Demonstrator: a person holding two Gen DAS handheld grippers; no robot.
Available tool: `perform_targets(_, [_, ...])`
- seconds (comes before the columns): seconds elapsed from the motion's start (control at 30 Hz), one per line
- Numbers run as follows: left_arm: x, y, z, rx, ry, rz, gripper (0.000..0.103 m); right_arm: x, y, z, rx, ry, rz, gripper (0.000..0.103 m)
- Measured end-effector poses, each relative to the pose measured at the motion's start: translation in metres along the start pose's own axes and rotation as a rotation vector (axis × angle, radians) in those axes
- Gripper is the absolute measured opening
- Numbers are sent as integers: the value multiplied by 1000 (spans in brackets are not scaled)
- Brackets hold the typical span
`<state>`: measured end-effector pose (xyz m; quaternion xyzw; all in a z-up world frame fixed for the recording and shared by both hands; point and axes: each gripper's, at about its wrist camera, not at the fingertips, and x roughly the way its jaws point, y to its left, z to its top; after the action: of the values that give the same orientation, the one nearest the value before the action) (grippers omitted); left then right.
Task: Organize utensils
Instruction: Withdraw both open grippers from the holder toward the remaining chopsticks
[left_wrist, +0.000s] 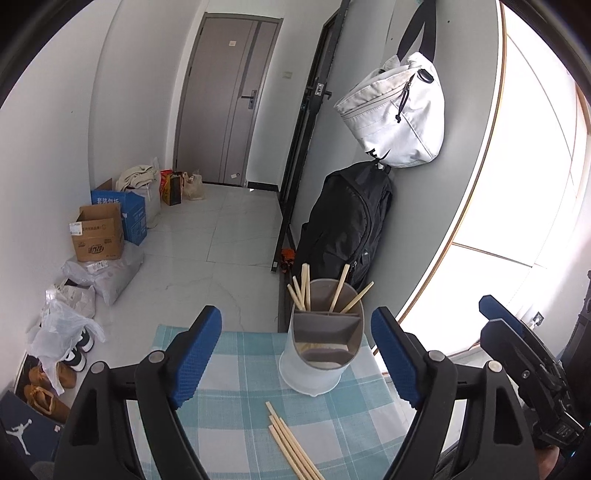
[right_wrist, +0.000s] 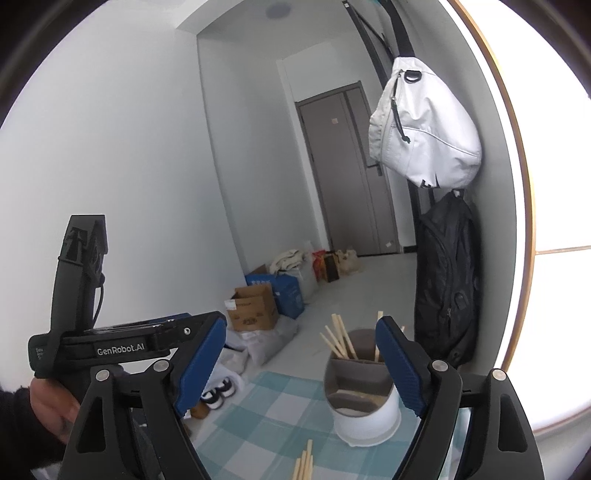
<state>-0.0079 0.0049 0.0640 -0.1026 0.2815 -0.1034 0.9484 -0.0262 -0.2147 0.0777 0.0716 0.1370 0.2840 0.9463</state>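
Your left hand-held gripper (left_wrist: 295, 363) stands spread wide, its blue pads (left_wrist: 199, 354) well apart with nothing between them and touching nothing; it hangs above the checked surface (left_wrist: 229, 369) and looks down at the utensil holder (left_wrist: 319, 350). Your right hand-held gripper (right_wrist: 299, 369) is likewise spread, its blue pads (right_wrist: 201, 362) empty and clear of everything, pointing nearly level toward the same holder. The utensil holder is a pale round cup with grey dividers that split it into compartments, standing upright near the far edge of the surface. Several wooden chopsticks (left_wrist: 301, 291) stand in its far compartments, leaning outward: a cluster on the left side of the holder and a couple on the right. The nearer compartments look mostly bare, though something pale lies low inside one and you cannot tell what it is. More loose chopsticks (left_wrist: 291, 446) lie flat on the surface just in front of the holder, bunched side by side and running toward you. In the left wrist view, your right hand-held gripper shows to the right of the holder, held out beside the surface's edge. In the right wrist view, your left hand (right_wrist: 51, 410) shows well to the left of the holder, wrapped round the black grip of its tool.
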Motion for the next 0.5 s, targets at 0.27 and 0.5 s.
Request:
perform_targets(0.27, [-7,6,-38,-11,6,19,80,-7,16,-33,-60,28,-18,86])
perform_targets(0.5, [12,21,-78,-27,89,68,80,12,7,-67,-32,139,-81,87])
